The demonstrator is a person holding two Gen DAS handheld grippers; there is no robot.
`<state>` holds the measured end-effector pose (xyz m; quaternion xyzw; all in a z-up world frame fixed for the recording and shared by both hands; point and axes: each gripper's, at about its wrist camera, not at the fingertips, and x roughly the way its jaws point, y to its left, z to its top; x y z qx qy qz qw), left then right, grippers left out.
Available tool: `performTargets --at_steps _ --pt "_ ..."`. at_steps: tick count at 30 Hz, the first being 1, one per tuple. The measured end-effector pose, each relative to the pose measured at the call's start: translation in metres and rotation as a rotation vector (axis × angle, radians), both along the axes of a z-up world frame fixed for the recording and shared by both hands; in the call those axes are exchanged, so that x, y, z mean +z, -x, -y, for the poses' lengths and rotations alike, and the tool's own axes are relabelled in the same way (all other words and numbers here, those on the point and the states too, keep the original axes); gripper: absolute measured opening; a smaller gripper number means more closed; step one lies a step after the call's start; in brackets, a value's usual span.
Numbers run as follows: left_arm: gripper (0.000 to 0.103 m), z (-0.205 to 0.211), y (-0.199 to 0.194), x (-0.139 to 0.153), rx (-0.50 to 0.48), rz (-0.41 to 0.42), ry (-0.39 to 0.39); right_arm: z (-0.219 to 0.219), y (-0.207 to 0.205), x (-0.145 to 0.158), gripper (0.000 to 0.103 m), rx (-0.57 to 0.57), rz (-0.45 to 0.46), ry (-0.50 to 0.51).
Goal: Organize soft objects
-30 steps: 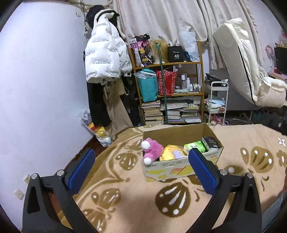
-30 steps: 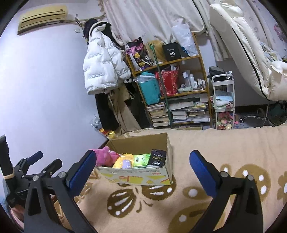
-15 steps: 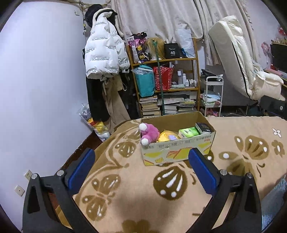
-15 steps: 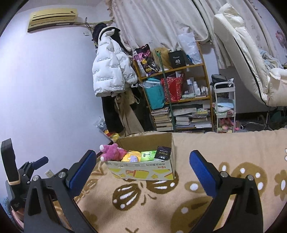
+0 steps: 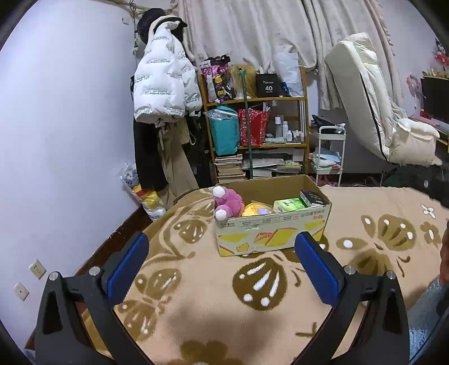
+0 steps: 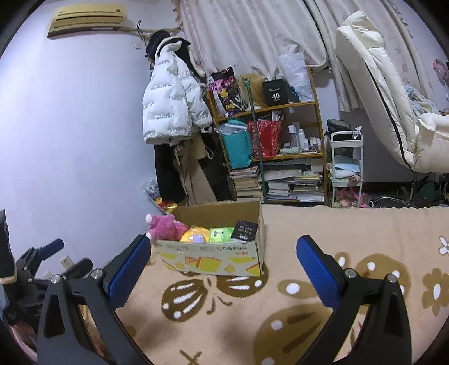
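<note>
Since the open printed cardboard box (image 5: 269, 224) on the tan patterned blanket (image 5: 224, 294) holds the pink plush toy (image 5: 228, 202) ahead, I hover my left gripper (image 5: 221, 265) and right gripper (image 6: 224, 269) wide open, empty.

Ahead of the gripper, a beige plush blanket with brown shell patterns (image 5: 213, 283) covers the foreground. Beyond it, a pale lilac wall (image 5: 67, 118) rises to the left, bearing a yellowed air conditioner (image 6: 87, 19). Straight ahead stands a cluttered wooden shelf (image 5: 255, 134) beneath cream curtains (image 5: 252, 31). A white padded recliner (image 5: 373, 104) leans far right.
</note>
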<state>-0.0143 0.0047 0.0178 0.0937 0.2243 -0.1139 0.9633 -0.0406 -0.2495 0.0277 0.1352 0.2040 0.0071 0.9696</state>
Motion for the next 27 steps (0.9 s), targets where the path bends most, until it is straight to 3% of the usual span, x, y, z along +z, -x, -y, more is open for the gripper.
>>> performTargets --at_steps 8,27 --pt "0.103 -0.006 -0.02 -0.018 0.026 -0.068 0.027 -0.007 -0.01 -0.015 0.103 -0.026 -0.049 0.089" --pt "0.103 -0.001 -0.022 -0.028 0.023 -0.073 -0.013 -0.014 -0.016 -0.019 0.103 -0.022 -0.047 0.106"
